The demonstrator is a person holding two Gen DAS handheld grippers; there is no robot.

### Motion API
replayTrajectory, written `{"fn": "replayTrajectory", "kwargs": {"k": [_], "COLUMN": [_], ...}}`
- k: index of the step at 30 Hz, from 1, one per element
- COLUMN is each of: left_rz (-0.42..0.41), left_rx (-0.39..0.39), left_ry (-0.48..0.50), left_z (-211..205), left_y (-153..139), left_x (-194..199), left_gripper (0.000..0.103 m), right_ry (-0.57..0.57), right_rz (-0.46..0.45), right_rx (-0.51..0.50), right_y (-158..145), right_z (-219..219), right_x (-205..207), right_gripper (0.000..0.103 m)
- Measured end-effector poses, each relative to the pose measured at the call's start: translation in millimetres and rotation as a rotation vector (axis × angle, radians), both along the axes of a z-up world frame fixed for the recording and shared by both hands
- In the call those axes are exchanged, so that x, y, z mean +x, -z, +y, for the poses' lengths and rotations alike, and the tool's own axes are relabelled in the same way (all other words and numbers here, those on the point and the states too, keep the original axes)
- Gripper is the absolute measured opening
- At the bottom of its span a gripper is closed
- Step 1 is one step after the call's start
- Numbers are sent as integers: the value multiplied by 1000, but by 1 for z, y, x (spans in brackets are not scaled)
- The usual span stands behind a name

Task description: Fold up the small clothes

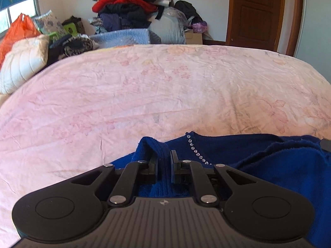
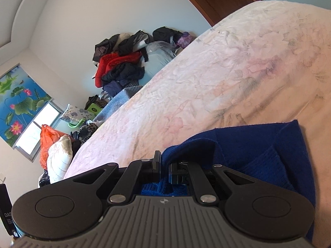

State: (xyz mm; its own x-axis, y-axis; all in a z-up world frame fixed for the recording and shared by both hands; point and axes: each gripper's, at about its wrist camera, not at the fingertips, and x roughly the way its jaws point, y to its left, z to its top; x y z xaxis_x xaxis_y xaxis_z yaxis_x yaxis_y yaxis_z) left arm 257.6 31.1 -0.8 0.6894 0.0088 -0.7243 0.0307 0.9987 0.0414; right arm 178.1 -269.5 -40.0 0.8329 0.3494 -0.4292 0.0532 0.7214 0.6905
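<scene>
On the near edge of the pink floral-print bedspread (image 1: 165,86) lies the task item, a dark blue knit garment with a line of small rhinestones (image 1: 258,165), bunched and partly doubled over. Left gripper (image 1: 164,161): fingers closed in on a raised ribbed fold of the blue knit, pinching it between the pads. Right gripper (image 2: 164,165): fingers likewise pinched on a lifted edge of the same garment (image 2: 248,144), cloth humped up between the pads; this camera is rolled, so the bed runs diagonally.

Step in hand, as I judge it: both edges grasped, a fold in progress or about to be carried over. Task looks early to mid; no neat rectangle visible. Next move likely calls for lifting both pinched edges together, keeping the cloth taut between the grippers, laying them over the far part, then releasing. Risk: soft knit sagging or slipping, fold landing crooked.

Surface: wrinkled soft bedding, wide bare stretch beyond the garment. Room: heap of red and dark clothes (image 1: 126,6) against the white wall, white quilted pillow (image 1: 22,64), orange plastic bag (image 1: 16,31), brown wooden door (image 1: 256,12), lotus-print window blind (image 2: 20,97).
</scene>
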Motion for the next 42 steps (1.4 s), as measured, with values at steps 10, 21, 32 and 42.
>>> {"fn": "replayTrajectory", "kwargs": {"k": [10, 21, 32, 42], "left_rz": [102, 103, -64, -85], "left_rx": [-302, -728, -268, 180], "left_ry": [-36, -181, -114, -65], "left_z": [45, 105, 80, 43], "left_y": [4, 6, -21, 15], "left_x": [18, 17, -11, -28], "left_gripper": [15, 76, 78, 78], "right_ry": [3, 0, 62, 14], "right_rz": [48, 68, -27, -46], "right_rx": [9, -6, -167, -238], "right_y": [16, 18, -9, -21], "right_z": [-2, -2, 10, 10], "right_x": [16, 19, 8, 4], "right_gripper": [13, 20, 38, 72]}}
